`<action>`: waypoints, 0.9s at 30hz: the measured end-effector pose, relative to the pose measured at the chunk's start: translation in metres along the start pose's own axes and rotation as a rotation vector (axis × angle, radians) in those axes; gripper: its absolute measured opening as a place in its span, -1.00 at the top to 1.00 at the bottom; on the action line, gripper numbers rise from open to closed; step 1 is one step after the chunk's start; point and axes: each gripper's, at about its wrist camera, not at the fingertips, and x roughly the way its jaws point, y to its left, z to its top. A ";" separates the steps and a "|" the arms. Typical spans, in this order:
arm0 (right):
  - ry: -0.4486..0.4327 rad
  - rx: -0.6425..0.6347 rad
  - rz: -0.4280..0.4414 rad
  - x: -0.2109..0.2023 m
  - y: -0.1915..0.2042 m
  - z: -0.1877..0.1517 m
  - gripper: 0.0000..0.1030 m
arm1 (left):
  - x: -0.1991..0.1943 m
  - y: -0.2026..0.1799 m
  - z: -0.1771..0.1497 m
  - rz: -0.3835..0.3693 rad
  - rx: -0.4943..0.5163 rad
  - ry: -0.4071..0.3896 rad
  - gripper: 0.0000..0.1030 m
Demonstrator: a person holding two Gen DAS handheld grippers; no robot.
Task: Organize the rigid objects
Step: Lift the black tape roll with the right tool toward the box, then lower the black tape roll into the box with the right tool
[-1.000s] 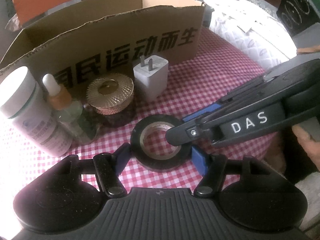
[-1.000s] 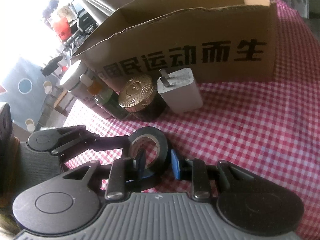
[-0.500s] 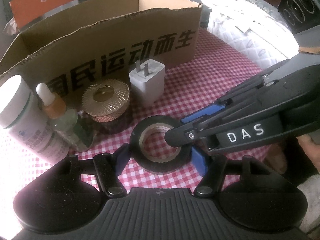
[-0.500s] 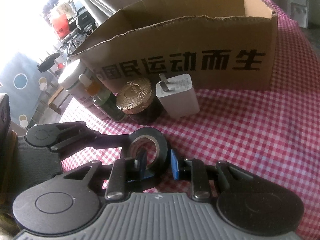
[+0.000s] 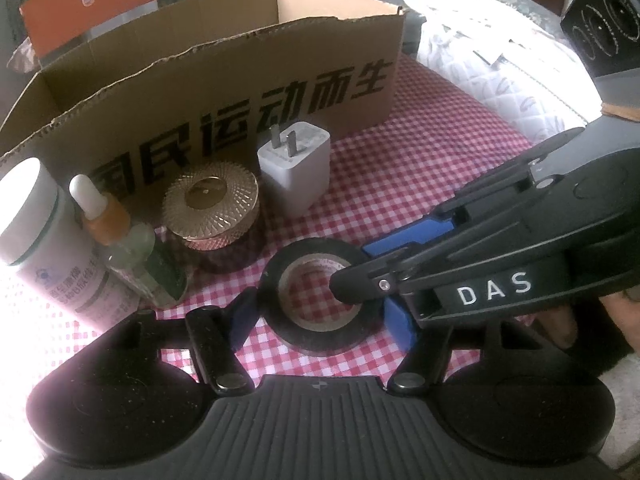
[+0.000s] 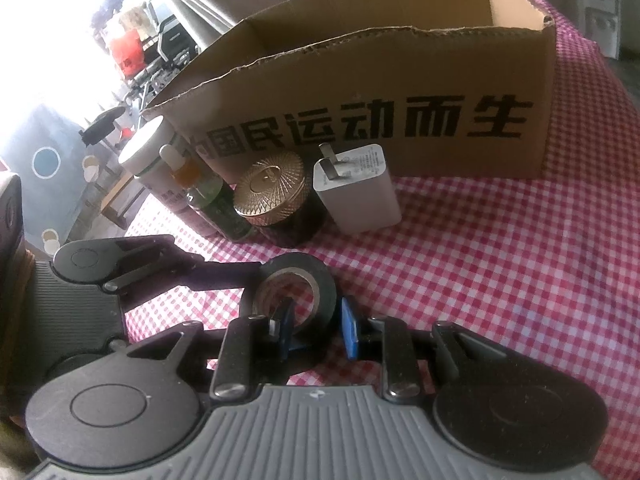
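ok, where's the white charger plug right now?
The white charger plug stands on the checked tablecloth in front of the cardboard box, just right of the gold-lidded jar, behind the black tape roll.

Red gingham tablecloth [image 6: 520, 280], bright window glare [image 6: 40, 20], blue dotted rug [image 6: 44, 152]

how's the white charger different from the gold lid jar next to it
The white charger is a plain smooth block with rounded corners; the gold lid jar is round, with a dark body under its lid. The charger's top carries two metal prongs pointing up; the jar's top is a ridged, shiny gold lid. The charger stands taller than the squat jar. Both stand upright on the checked cloth in front of the cardboard box.
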 end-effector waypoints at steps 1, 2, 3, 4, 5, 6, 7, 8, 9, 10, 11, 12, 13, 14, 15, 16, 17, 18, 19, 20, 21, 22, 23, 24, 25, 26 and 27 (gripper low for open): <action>-0.005 -0.003 -0.003 -0.002 0.001 -0.001 0.46 | -0.002 -0.001 0.000 0.006 0.007 -0.006 -0.29; -0.011 -0.003 -0.004 -0.005 0.002 -0.001 0.46 | -0.004 -0.002 0.001 0.011 0.012 -0.014 -0.29; -0.017 0.000 -0.003 -0.008 0.003 -0.001 0.46 | -0.006 -0.003 0.001 0.013 0.014 -0.021 -0.29; -0.025 0.000 -0.003 -0.012 0.005 -0.001 0.46 | -0.010 -0.002 0.001 0.014 0.013 -0.030 -0.29; -0.034 -0.001 -0.002 -0.016 0.006 -0.001 0.46 | -0.014 -0.002 0.002 0.014 0.009 -0.039 -0.29; -0.044 -0.003 -0.003 -0.021 0.007 -0.001 0.46 | -0.018 -0.002 0.004 0.014 0.005 -0.051 -0.29; -0.054 -0.005 -0.004 -0.025 0.008 0.000 0.46 | -0.022 -0.003 0.005 0.015 0.003 -0.063 -0.29; -0.065 -0.009 -0.007 -0.030 0.010 0.000 0.46 | -0.026 -0.004 0.007 0.020 0.007 -0.078 -0.29; -0.077 -0.014 -0.008 -0.035 0.011 0.002 0.46 | -0.031 -0.005 0.009 0.027 0.012 -0.092 -0.29; -0.089 -0.019 -0.011 -0.039 0.012 0.003 0.46 | -0.035 -0.007 0.010 0.033 0.016 -0.104 -0.29; -0.103 -0.024 -0.014 -0.045 0.014 0.004 0.46 | -0.040 -0.008 0.012 0.041 0.021 -0.121 -0.29; -0.117 -0.029 -0.016 -0.050 0.016 0.005 0.46 | -0.043 -0.009 0.014 0.048 0.025 -0.132 -0.29; -0.129 -0.035 -0.018 -0.054 0.017 0.010 0.46 | -0.048 -0.010 0.016 0.054 0.027 -0.145 -0.29; -0.138 -0.039 -0.019 -0.058 0.019 0.012 0.46 | -0.052 -0.011 0.018 0.060 0.030 -0.158 -0.29; -0.150 -0.044 -0.019 -0.063 0.021 0.015 0.46 | -0.057 -0.011 0.020 0.068 0.033 -0.171 -0.29; -0.160 -0.051 -0.019 -0.067 0.023 0.018 0.46 | -0.061 -0.011 0.023 0.074 0.035 -0.183 -0.29; -0.175 -0.056 -0.019 -0.072 0.025 0.022 0.46 | -0.066 -0.011 0.026 0.081 0.035 -0.197 -0.29; -0.185 -0.062 -0.020 -0.074 0.028 0.026 0.46 | -0.070 -0.011 0.029 0.088 0.035 -0.209 -0.29; -0.200 -0.072 -0.022 -0.078 0.032 0.030 0.46 | -0.071 -0.011 0.033 0.094 0.034 -0.220 -0.29; -0.216 -0.081 -0.024 -0.083 0.034 0.034 0.46 | -0.075 -0.010 0.037 0.100 0.030 -0.234 -0.29; -0.228 -0.088 -0.025 -0.086 0.037 0.037 0.46 | -0.079 -0.009 0.041 0.104 0.026 -0.247 -0.29; -0.242 -0.098 -0.027 -0.090 0.039 0.041 0.46 | -0.083 -0.009 0.044 0.108 0.023 -0.258 -0.29; -0.256 -0.109 -0.029 -0.094 0.041 0.046 0.46 | -0.087 -0.007 0.049 0.113 0.018 -0.274 -0.29; -0.267 -0.117 -0.030 -0.097 0.043 0.050 0.46 | -0.090 -0.006 0.053 0.117 0.013 -0.286 -0.29; -0.280 -0.127 -0.029 -0.101 0.045 0.056 0.46 | -0.093 -0.005 0.057 0.122 0.009 -0.297 -0.29; -0.287 -0.134 -0.026 -0.102 0.046 0.060 0.46 | -0.095 -0.004 0.061 0.128 0.004 -0.306 -0.29; -0.295 -0.142 -0.021 -0.105 0.047 0.067 0.46 | -0.098 -0.001 0.066 0.134 -0.003 -0.315 -0.29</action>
